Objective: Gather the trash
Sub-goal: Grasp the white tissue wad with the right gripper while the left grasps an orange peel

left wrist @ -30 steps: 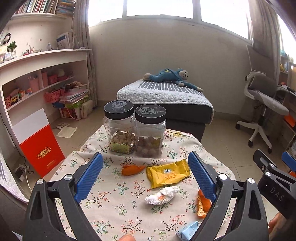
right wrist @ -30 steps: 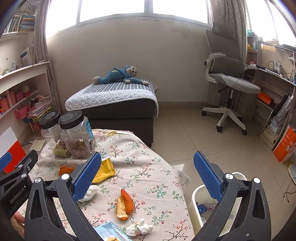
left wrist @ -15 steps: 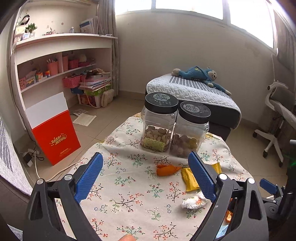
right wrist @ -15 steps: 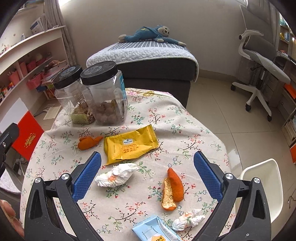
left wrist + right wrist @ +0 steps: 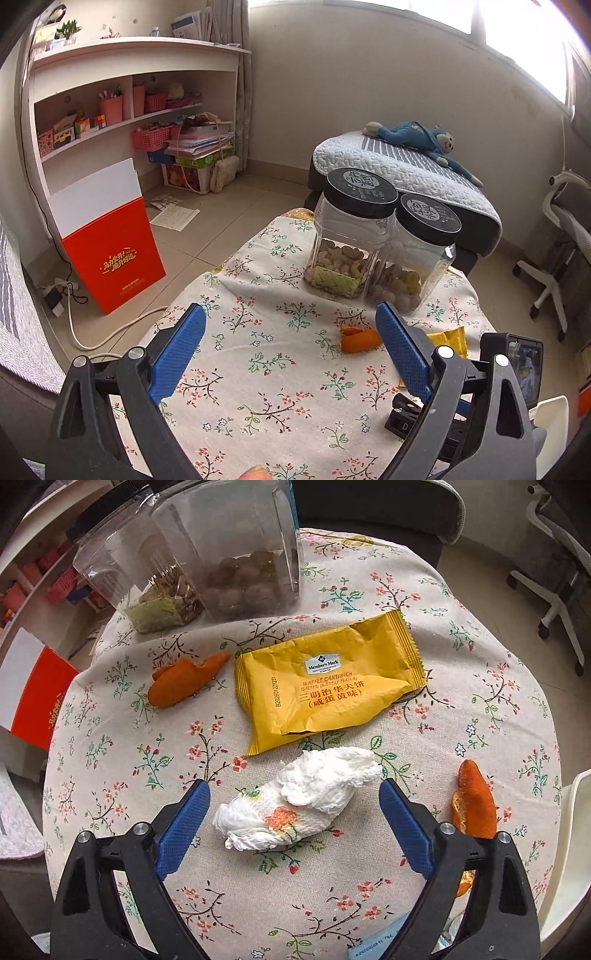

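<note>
A crumpled white tissue (image 5: 299,797) lies on the floral tablecloth (image 5: 110,760), between the open blue fingers of my right gripper (image 5: 293,816), which hovers just above it. Behind it lies a yellow snack wrapper (image 5: 328,686). One orange peel (image 5: 184,679) lies at the left, another (image 5: 474,801) at the right. A blue wrapper edge (image 5: 373,947) shows at the bottom. My left gripper (image 5: 291,354) is open and empty over the table's left part; the peel (image 5: 360,338) and wrapper corner (image 5: 448,338) show beyond it.
Two clear jars with black lids (image 5: 351,240) (image 5: 417,258) stand at the table's far side. A white bin's rim (image 5: 574,849) shows at the right table edge. A red box (image 5: 107,240), shelves, a bed and an office chair (image 5: 565,236) surround the table.
My right gripper has dropped down and forward over the table, and the tissue now lies between its fingers. My left gripper has swung left and away from the trash.
</note>
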`<state>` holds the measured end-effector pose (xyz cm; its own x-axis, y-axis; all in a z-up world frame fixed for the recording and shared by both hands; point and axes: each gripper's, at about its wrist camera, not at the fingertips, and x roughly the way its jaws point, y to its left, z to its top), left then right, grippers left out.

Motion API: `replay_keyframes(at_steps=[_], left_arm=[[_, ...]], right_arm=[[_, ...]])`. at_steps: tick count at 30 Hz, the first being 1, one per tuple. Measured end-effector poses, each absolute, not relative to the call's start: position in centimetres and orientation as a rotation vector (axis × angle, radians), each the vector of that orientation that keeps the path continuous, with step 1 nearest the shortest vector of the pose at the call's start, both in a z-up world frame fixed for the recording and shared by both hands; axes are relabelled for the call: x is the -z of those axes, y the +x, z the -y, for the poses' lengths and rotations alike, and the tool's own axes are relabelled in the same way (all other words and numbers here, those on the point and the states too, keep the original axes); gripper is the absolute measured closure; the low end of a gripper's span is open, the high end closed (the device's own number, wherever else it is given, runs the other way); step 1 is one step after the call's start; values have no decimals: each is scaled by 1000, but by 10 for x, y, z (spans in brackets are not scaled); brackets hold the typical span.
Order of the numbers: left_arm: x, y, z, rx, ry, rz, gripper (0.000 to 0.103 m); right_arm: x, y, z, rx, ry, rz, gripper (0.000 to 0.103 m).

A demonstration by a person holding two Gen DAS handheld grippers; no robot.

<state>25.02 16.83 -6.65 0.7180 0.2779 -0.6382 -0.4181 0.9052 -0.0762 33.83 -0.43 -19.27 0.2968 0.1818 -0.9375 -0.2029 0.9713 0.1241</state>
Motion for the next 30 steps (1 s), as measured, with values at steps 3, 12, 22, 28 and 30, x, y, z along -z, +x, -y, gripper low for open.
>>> replay_keyframes(at_steps=[3, 12, 22, 28, 30], left_arm=[[78, 269, -173, -365, -235, -727, 13], [151, 350, -150, -100, -53, -1073, 13], [187, 381, -108, 7, 212, -1073, 13], [206, 391, -108, 22, 193, -1090, 34], [206, 388, -118, 50, 93, -1078, 47]], right_arm=[[192, 336, 6, -273, -11, -1234, 54], [167, 331, 24, -311, 28, -1196, 57], [139, 339, 64, -293, 114, -1135, 57], [134, 337, 68, -305, 116, -1118, 57], [133, 337, 68, -307, 111, -1112, 57]])
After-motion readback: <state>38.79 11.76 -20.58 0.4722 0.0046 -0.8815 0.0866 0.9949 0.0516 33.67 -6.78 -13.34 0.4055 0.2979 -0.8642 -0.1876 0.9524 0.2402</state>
